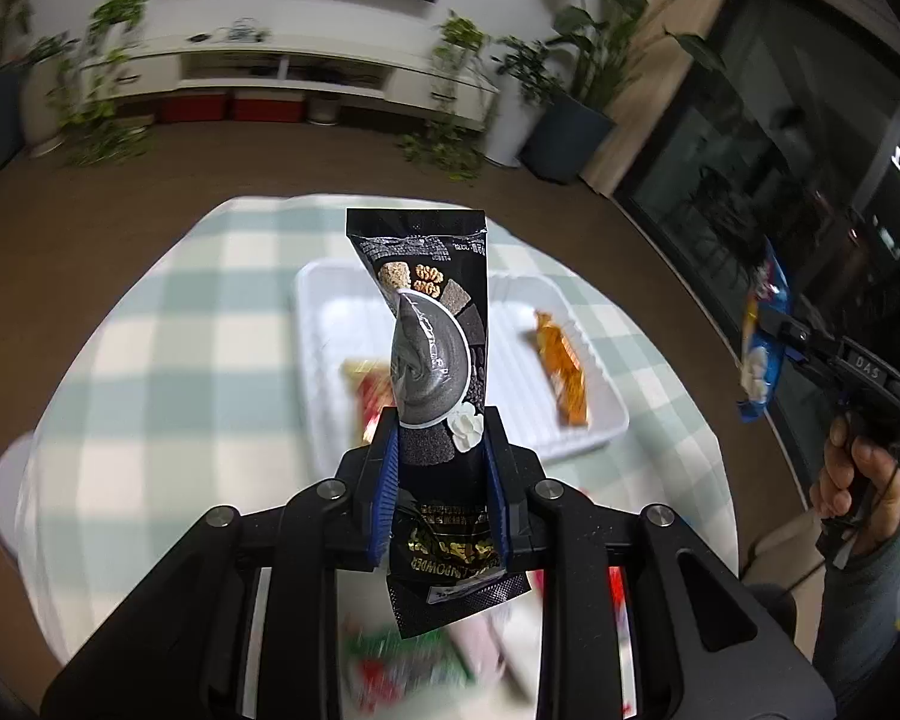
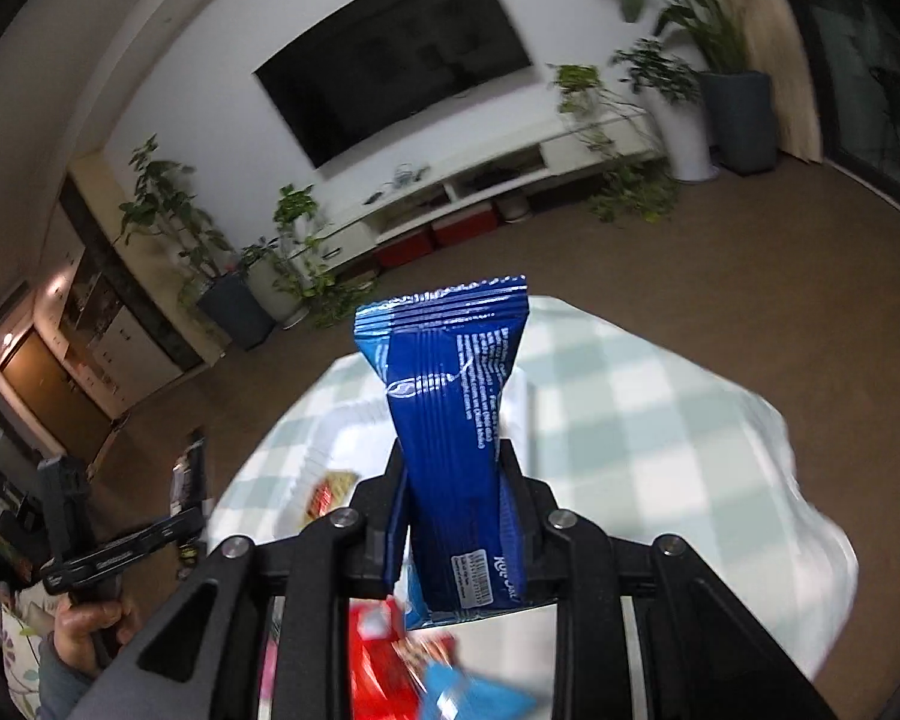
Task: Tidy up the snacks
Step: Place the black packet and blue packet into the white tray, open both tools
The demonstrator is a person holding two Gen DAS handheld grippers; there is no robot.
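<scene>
My left gripper (image 1: pixel 441 420) is shut on a black snack packet (image 1: pixel 435 324) and holds it upright above the checkered table. Below it lies a white tray (image 1: pixel 510 384) with an orange-wrapped snack (image 1: pixel 561 369) at its right and a red-and-yellow packet (image 1: pixel 366 390) at its left. My right gripper (image 2: pixel 450 450) is shut on a blue snack packet (image 2: pixel 450 414), also held upright in the air. It also shows in the left wrist view (image 1: pixel 762 348) at the far right, off the table's edge. The left gripper (image 2: pixel 180 525) appears at the lower left of the right wrist view.
The round table wears a pale green and white checkered cloth (image 1: pixel 168 312). Blurred red, green and blue packets lie under the grippers (image 1: pixel 408 666) (image 2: pixel 426 672). Beyond are brown floor, potted plants (image 1: pixel 570 120), a white TV stand (image 1: pixel 282 69) and a dark wall TV (image 2: pixel 390 54).
</scene>
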